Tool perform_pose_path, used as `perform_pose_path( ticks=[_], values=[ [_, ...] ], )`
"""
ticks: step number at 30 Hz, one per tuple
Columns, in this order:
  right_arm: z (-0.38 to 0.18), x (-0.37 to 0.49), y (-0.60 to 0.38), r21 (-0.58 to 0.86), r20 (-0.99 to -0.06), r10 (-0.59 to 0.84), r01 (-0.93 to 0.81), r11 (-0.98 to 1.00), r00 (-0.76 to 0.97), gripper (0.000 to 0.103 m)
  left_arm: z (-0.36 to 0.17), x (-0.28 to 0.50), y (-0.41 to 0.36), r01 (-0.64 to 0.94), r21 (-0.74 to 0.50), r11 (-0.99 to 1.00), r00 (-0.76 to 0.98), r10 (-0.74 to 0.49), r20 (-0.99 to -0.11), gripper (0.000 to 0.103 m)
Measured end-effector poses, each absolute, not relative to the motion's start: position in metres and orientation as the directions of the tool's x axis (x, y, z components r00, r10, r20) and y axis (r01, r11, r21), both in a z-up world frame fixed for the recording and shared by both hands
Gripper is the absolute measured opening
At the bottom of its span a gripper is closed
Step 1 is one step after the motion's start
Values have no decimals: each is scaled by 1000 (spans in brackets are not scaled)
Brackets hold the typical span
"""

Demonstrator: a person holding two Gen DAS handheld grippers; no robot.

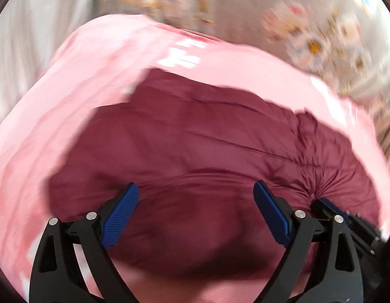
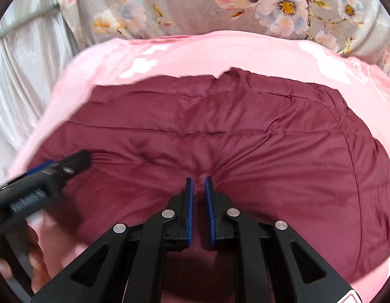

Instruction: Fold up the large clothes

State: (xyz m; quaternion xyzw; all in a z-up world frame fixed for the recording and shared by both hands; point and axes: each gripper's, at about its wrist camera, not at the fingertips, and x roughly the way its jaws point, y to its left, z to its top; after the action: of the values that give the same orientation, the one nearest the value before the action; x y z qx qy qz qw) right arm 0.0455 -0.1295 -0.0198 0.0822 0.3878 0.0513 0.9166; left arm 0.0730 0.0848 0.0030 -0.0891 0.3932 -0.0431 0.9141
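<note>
The right gripper point(image 2: 198, 184), black with blue ribbed pads, points steeply down at the dark maroon quilted puffer garment point(image 2: 220, 139), its jaws almost together and pinching a small ridge of the maroon cloth; fine creases fan out from the pinch. To its left in the right wrist view, the left gripper point(image 2: 76, 160) reaches in from the side, blurred, tip over the garment's near-left part, with a coiled metal spring showing on its body and the person's hand point(image 2: 36, 260) below it. In the left wrist view that gripper point(image 1: 195, 189) has its jaws spread wide, nothing between them, hanging over the maroon cloth; whether the pads touch it cannot be told. The garment is smooth, slightly shiny and puffy, stitched in long horizontal channels, lying flat in a broad rounded patch. It rests on a soft pink fleece blanket point(image 2: 220, 55). Beyond lies a grey floral-printed bed cover point(image 2: 185, 2), and left, a glossy white satin cloth point(image 2: 21, 75).
</note>
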Motion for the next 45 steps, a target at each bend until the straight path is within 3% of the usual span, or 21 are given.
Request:
perform_pose_path(
  ticks=[5, 9, 11, 14, 16, 19, 28, 33, 39, 45],
  values=[
    [-24, 40, -100, 167, -713, 192, -102, 981, 675, 14, -5, 54, 173, -208, -253, 945, 647, -62, -760, 92],
    [-33, 42, -94, 152, -720, 180, -100, 983, 670, 14, -31, 60, 208, -286, -387, 877, 599, -152, -787, 92],
    [-36, 42, -93, 136, -717, 175, -111, 984, 675, 14, -31, 63, 204, -280, -394, 875, 611, -153, -777, 91],
    [-35, 40, -95, 144, -711, 187, -120, 982, 678, 14, -28, 73, 185, -197, -456, 868, 600, -261, -756, 60],
    [-28, 32, -101, 195, -708, 214, -105, 975, 673, 14, -21, 75, 174, -162, -486, 859, 593, -308, -744, 28],
    [-19, 10, -110, 226, -694, 230, -97, 969, 682, 14, 12, 67, 155, -75, -463, 883, 641, -313, -701, 19],
    [-36, 11, -115, 260, -705, 258, -97, 961, 661, 13, 113, 40, 53, 275, -366, 889, 712, -444, -544, 16],
    [-10, -10, -156, 334, -699, 255, -11, 943, 668, 12, 134, 33, -33, 466, -275, 841, 661, -537, -524, 16],
    [11, -55, -242, 296, -749, 56, 257, 920, 660, 12, 108, 46, -137, 564, -215, 797, 554, -559, -617, 16],
    [20, -79, -289, 231, -754, -90, 392, 891, 650, 13, 56, 55, -216, 584, -211, 784, 438, -524, -730, 16]
  ],
)
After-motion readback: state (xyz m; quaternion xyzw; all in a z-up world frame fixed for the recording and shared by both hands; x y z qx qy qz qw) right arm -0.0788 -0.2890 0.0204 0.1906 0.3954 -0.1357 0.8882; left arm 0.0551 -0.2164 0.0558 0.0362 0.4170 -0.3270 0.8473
